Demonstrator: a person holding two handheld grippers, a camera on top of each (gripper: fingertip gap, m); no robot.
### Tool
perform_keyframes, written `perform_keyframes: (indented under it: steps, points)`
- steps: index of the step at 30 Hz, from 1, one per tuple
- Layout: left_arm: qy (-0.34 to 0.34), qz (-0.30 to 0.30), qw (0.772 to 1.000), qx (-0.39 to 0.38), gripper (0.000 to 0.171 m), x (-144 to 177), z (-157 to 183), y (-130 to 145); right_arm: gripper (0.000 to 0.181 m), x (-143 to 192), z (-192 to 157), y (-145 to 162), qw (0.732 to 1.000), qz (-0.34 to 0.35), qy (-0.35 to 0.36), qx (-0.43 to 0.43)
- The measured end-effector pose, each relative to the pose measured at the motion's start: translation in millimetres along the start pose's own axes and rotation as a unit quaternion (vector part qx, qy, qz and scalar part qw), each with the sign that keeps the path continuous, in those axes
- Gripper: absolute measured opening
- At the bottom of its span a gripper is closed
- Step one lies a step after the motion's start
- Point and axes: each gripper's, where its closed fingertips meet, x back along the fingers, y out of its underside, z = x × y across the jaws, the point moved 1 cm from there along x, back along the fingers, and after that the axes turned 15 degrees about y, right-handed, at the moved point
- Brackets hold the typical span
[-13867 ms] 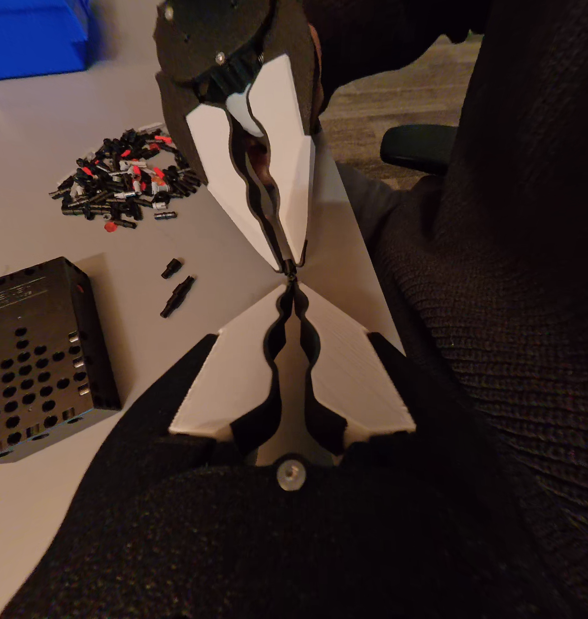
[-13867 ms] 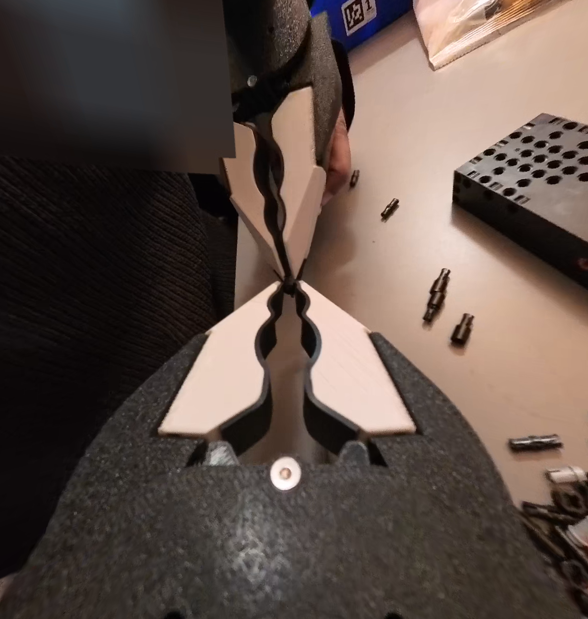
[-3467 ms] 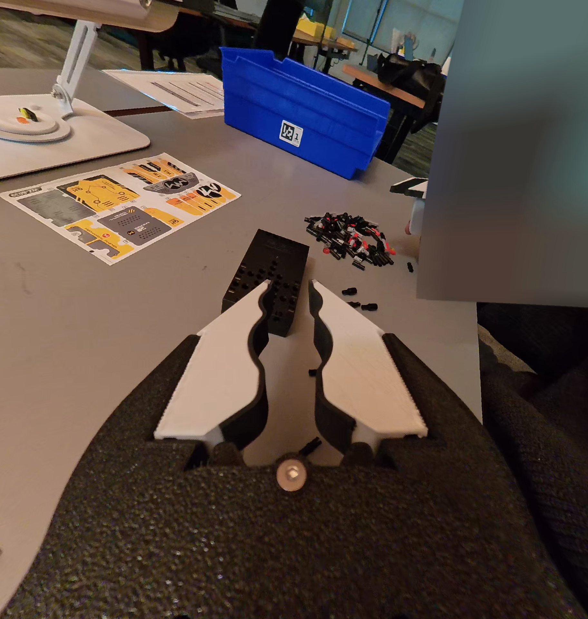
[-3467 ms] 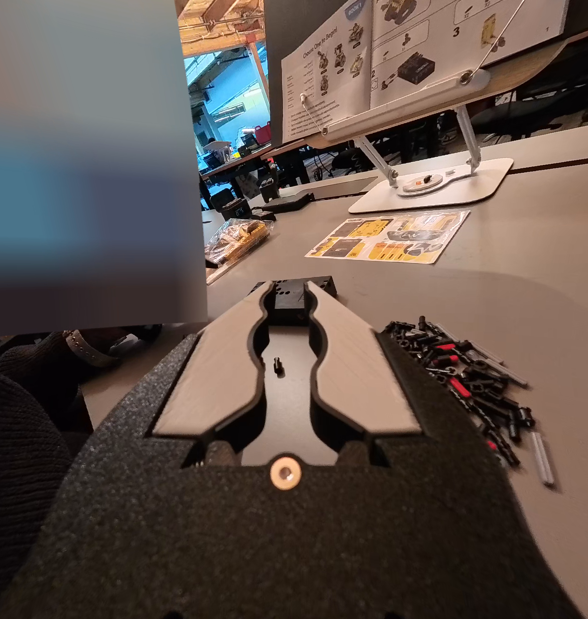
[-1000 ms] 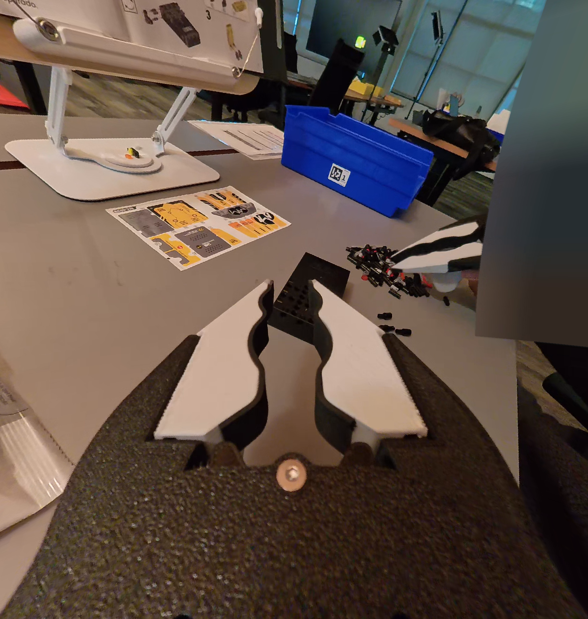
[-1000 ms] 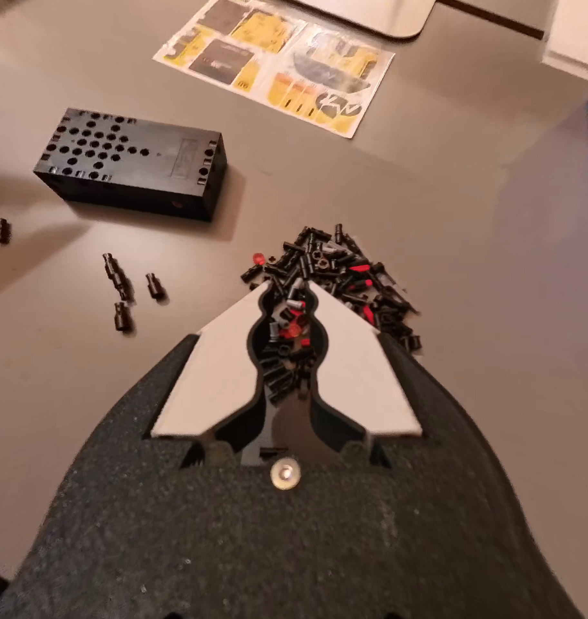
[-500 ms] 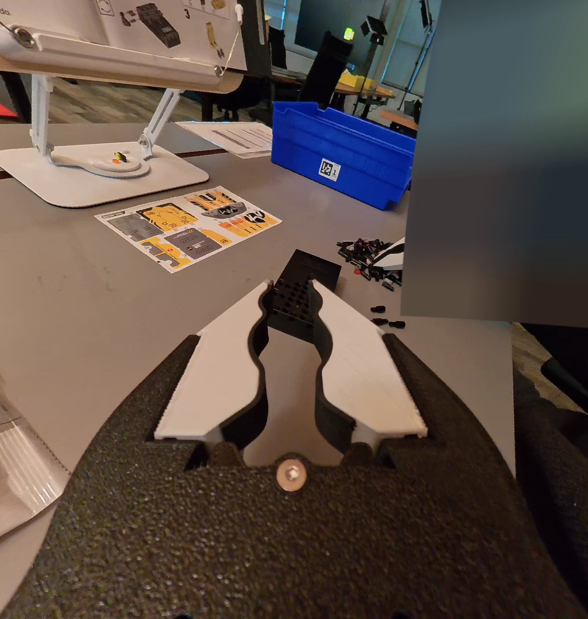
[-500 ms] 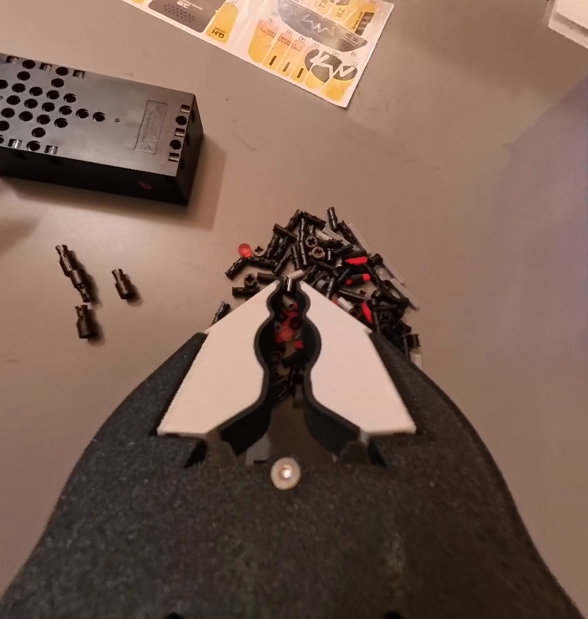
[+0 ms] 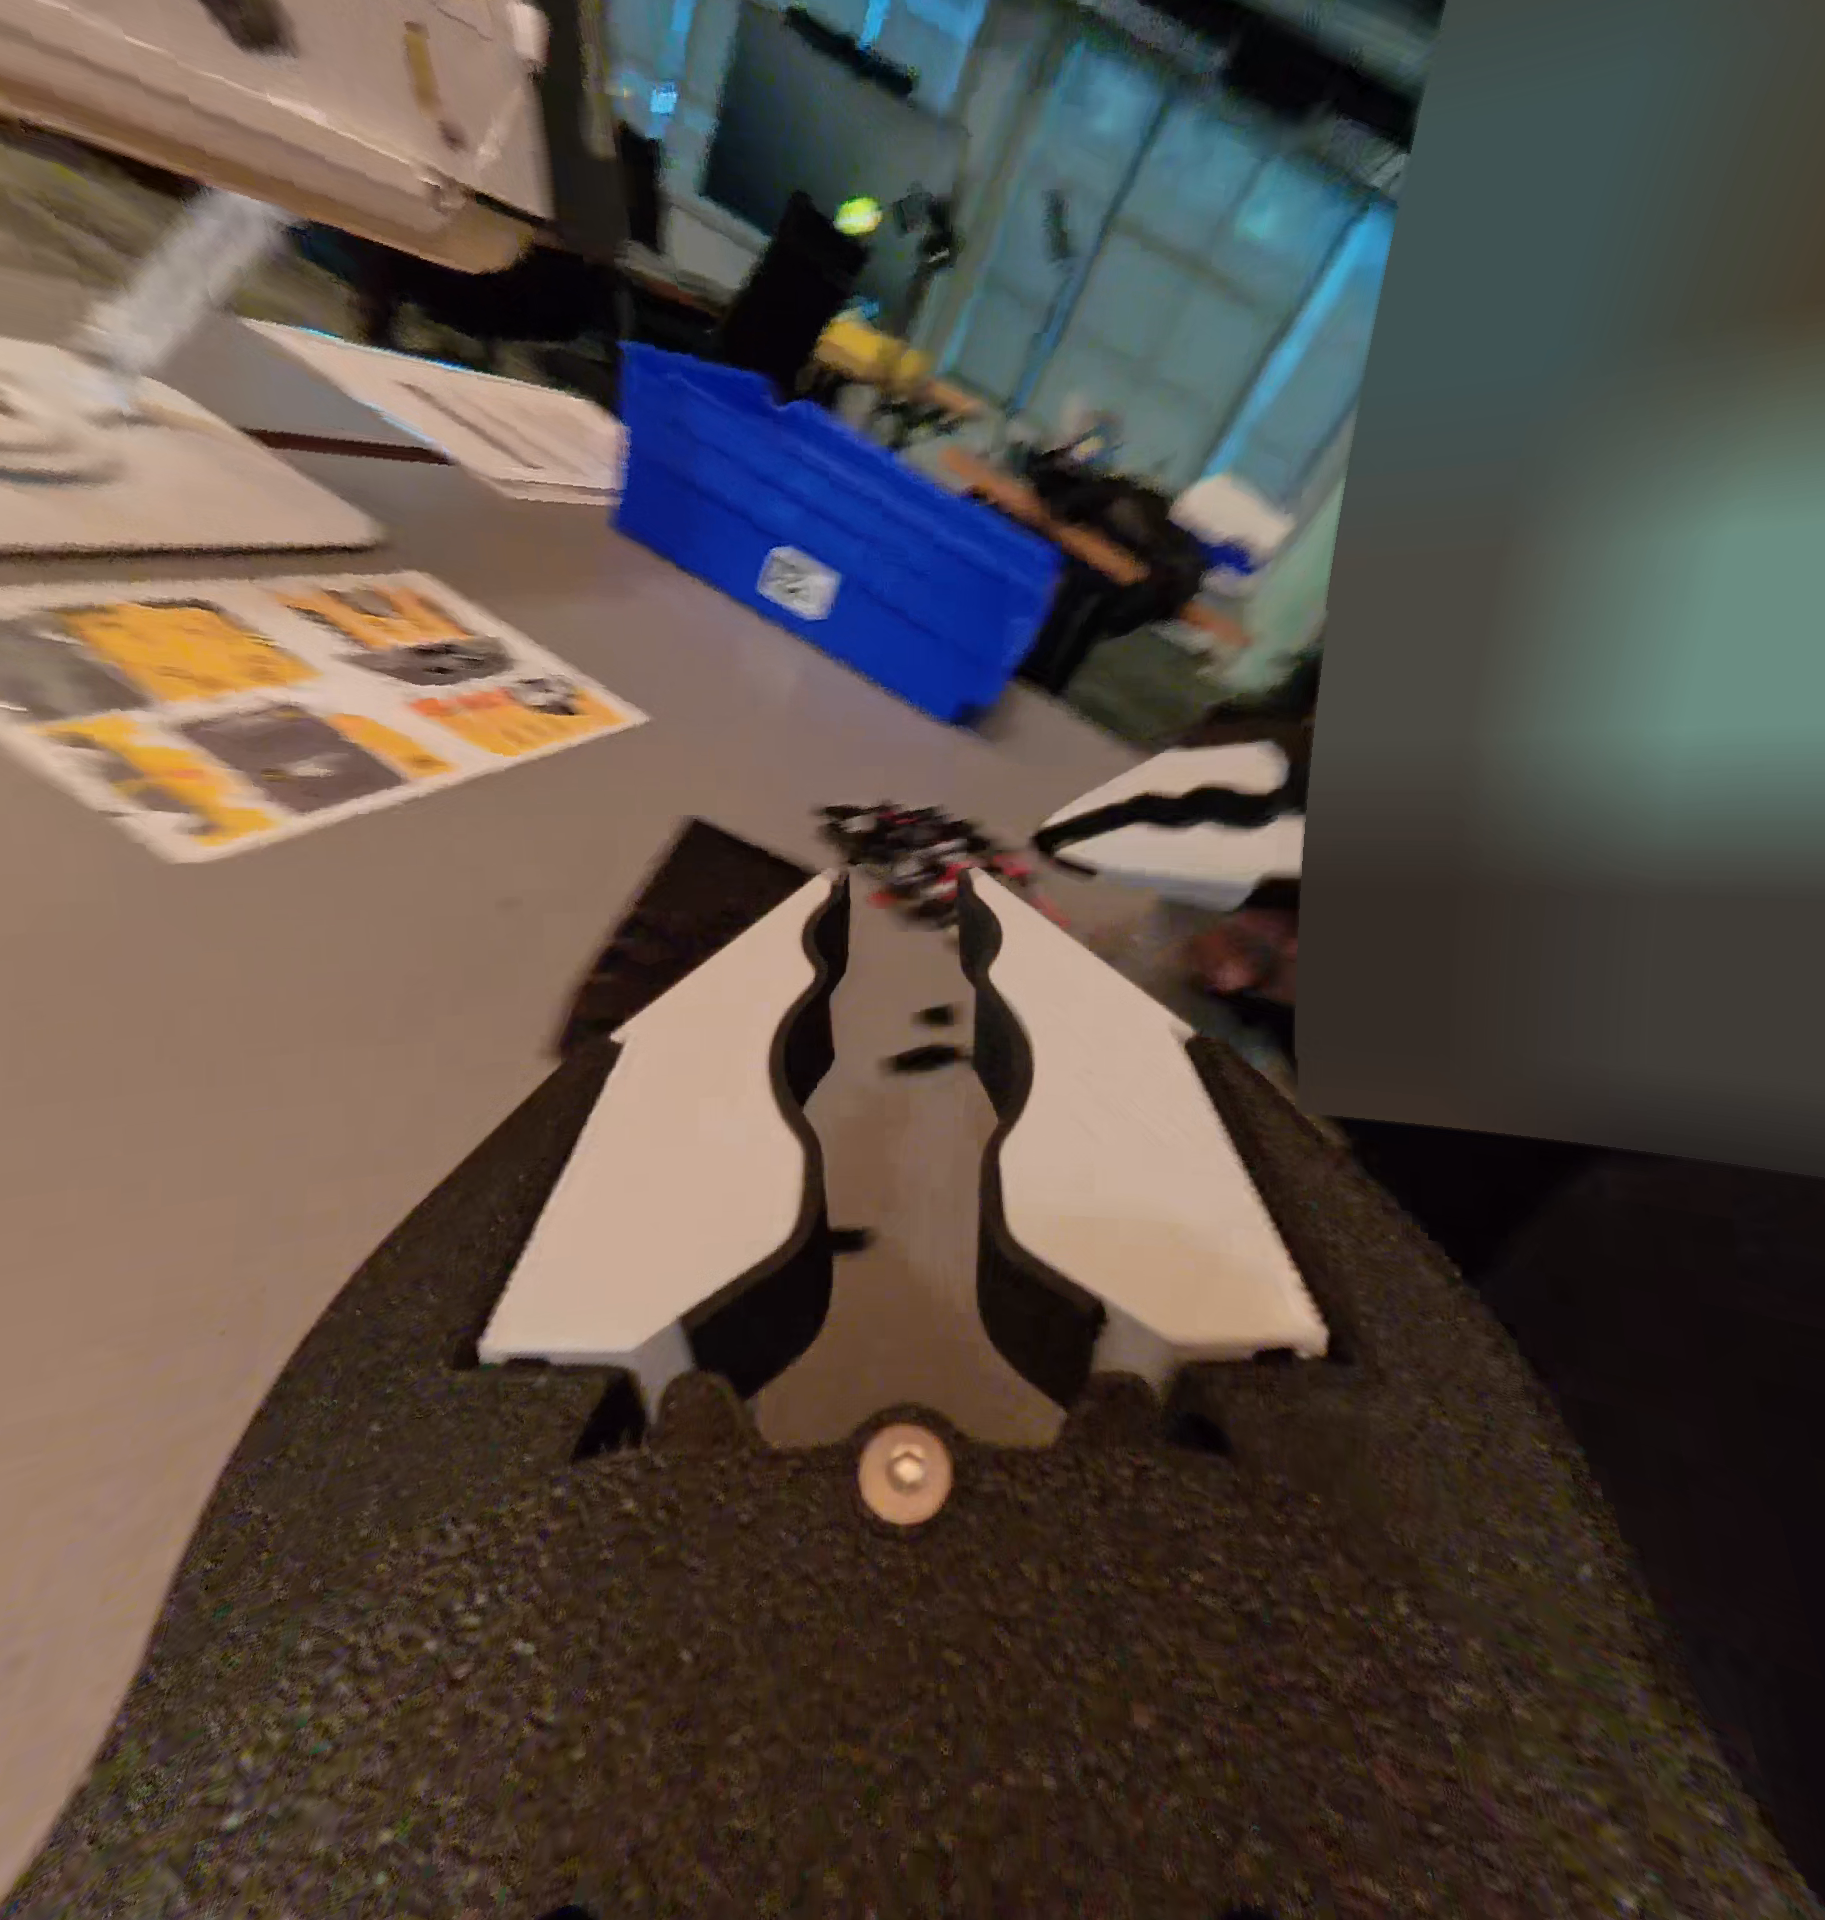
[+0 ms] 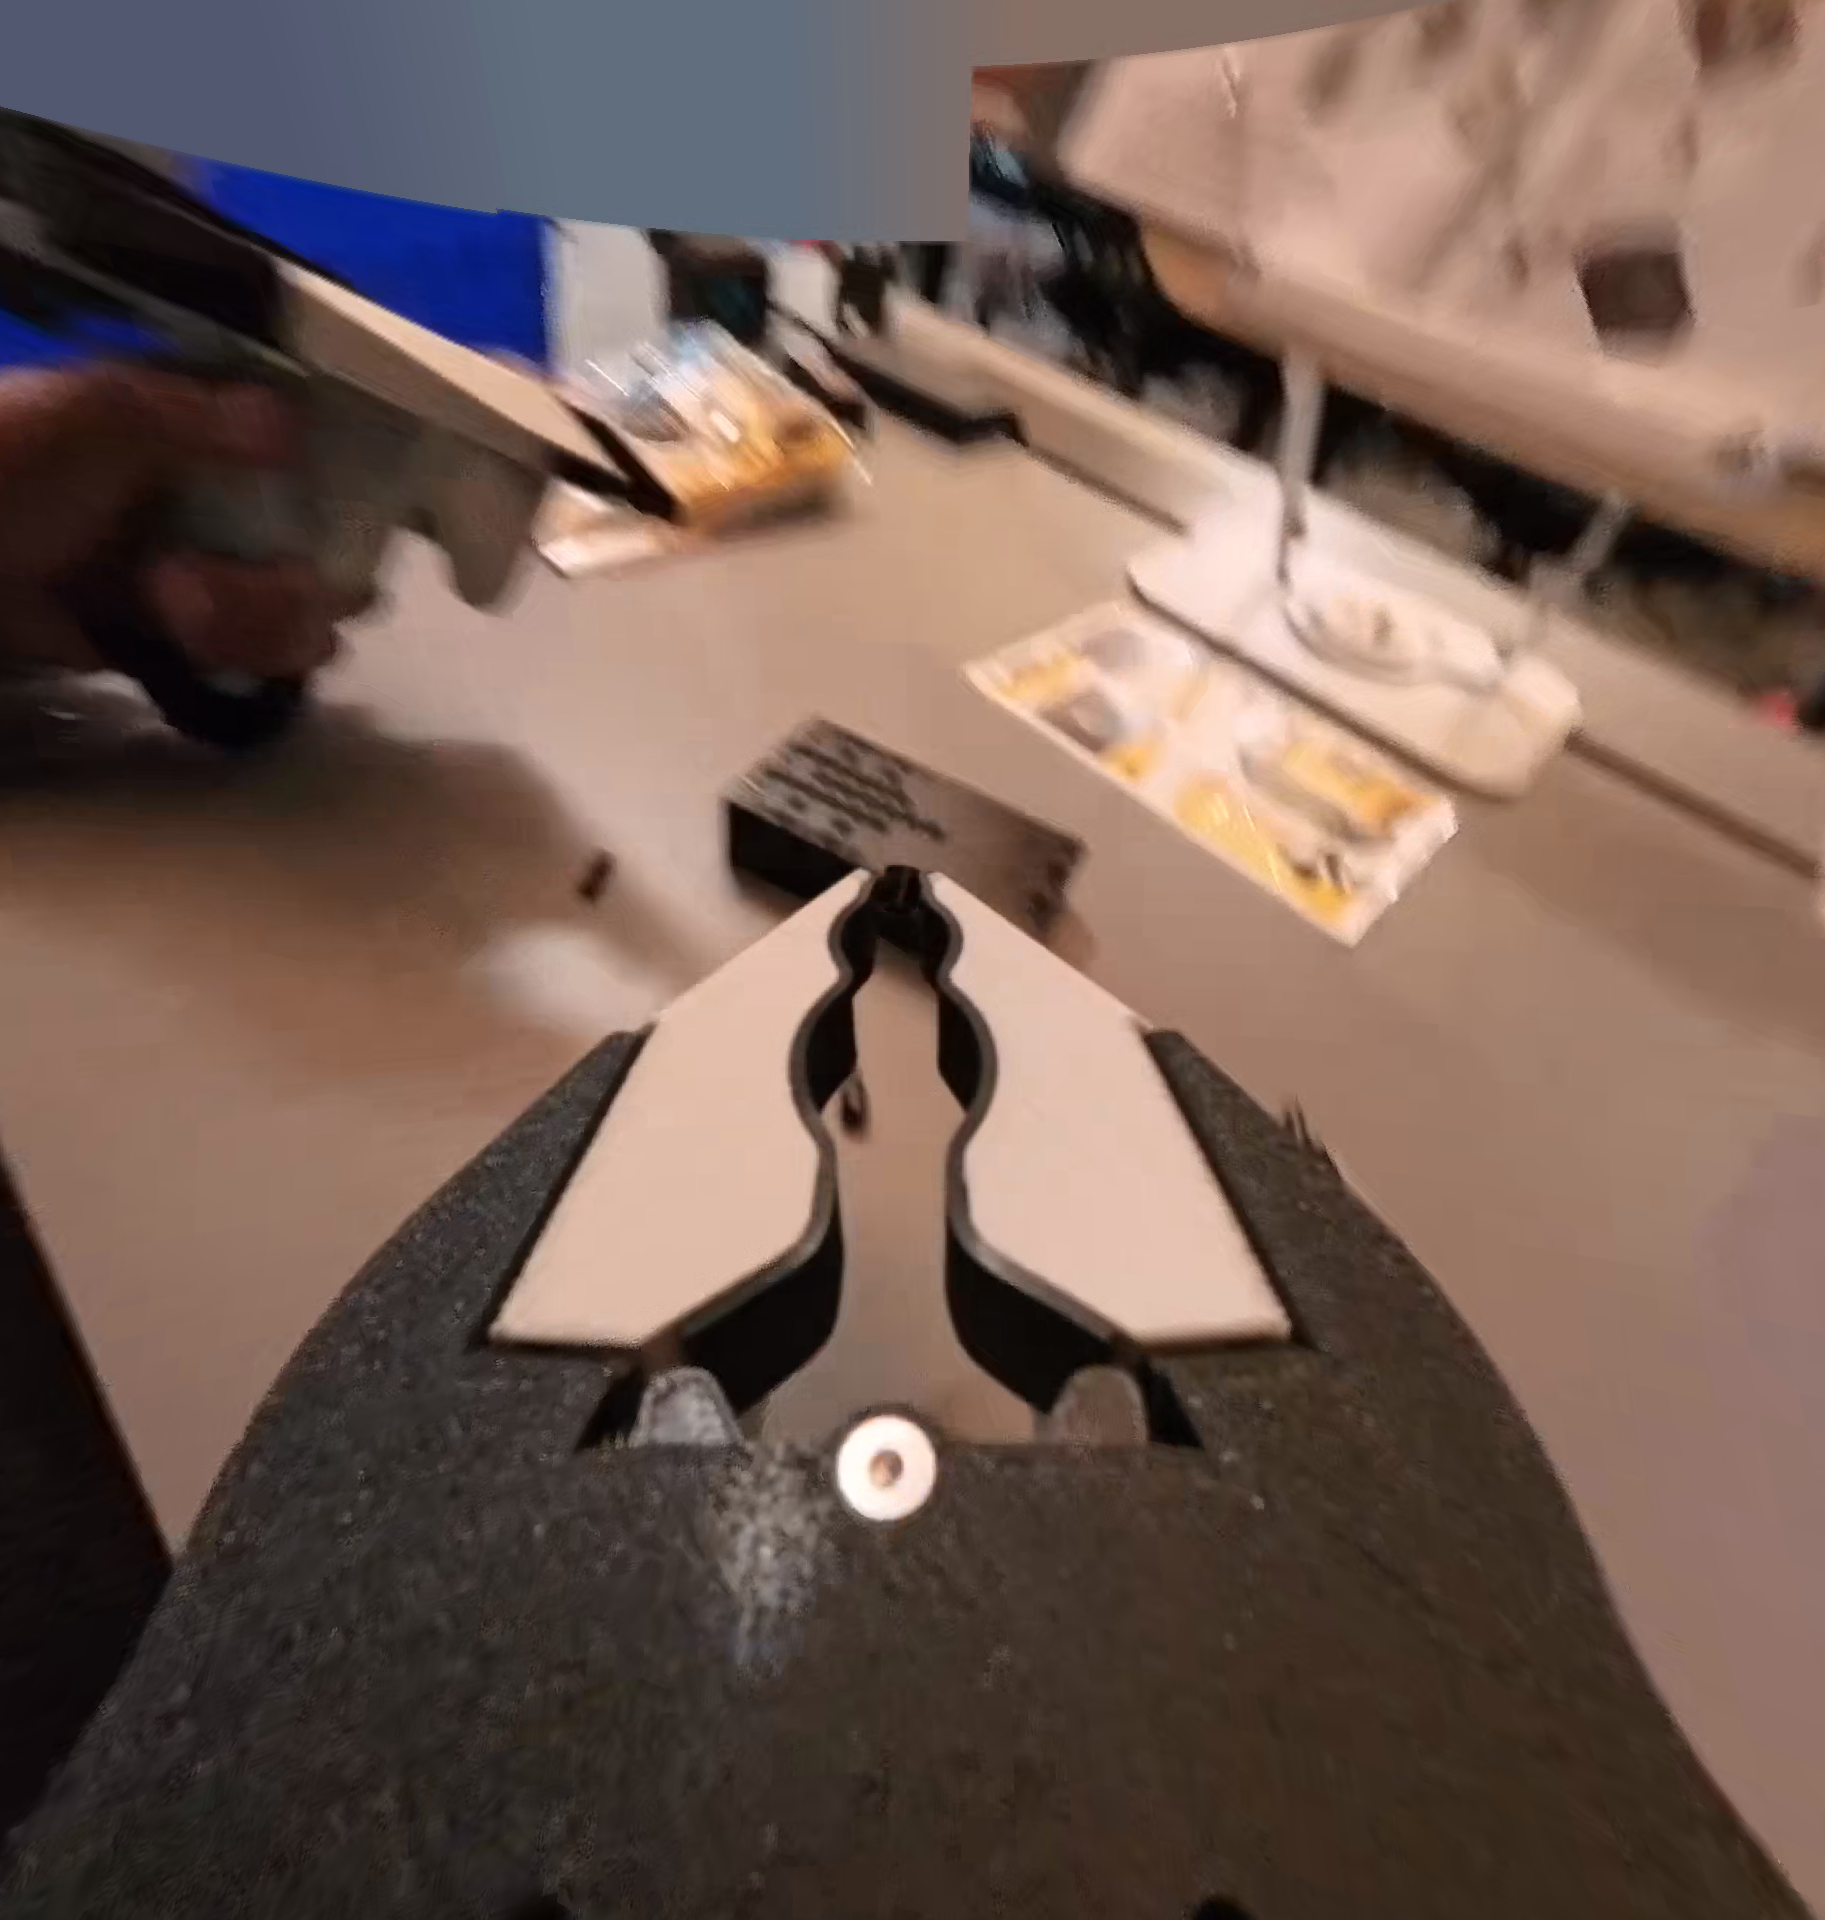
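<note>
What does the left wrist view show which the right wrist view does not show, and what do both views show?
Only the left wrist view: the pile of small black and red pins beyond the open left claw, and the blue bin.

Only the right wrist view: a small black pin pinched at the right claw tips, and a clear bag of parts.

Both: the black perforated block, the yellow sticker sheet, the grey table.

An open-plan workshop or lab space.
Grey tabletop (image 9: 388, 1018), blue parts bin (image 9: 835, 551), instruction stand (image 10: 1355, 644), further workbenches before large windows (image 9: 1147, 260).
</note>
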Motion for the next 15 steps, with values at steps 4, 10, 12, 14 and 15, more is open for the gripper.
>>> perform_keyframes:
  steps: [4,10,12,14,15]
  points:
    - [0.100,-0.008,0.992,0.073,0.020,-41.4,30.8,19.5,0.006,12.1,-38.1,-28.9,0.986,0.124,-0.026,0.104]
    - [0.183,0.004,0.967,0.175,0.019,-58.5,47.3,27.9,0.006,20.3,-49.7,-38.7,0.967,0.186,-0.016,0.174]
    - [0.227,0.020,0.949,0.219,0.019,-57.0,53.4,25.6,0.006,23.6,-55.0,-40.2,0.964,0.192,-0.029,0.182]
    - [0.261,0.026,0.932,0.251,0.019,-56.3,58.9,24.8,0.006,23.9,-57.2,-39.4,0.960,0.195,-0.029,0.197]
    - [0.268,0.025,0.927,0.259,0.019,-56.2,60.4,25.2,0.006,24.2,-57.7,-39.6,0.959,0.198,-0.027,0.203]
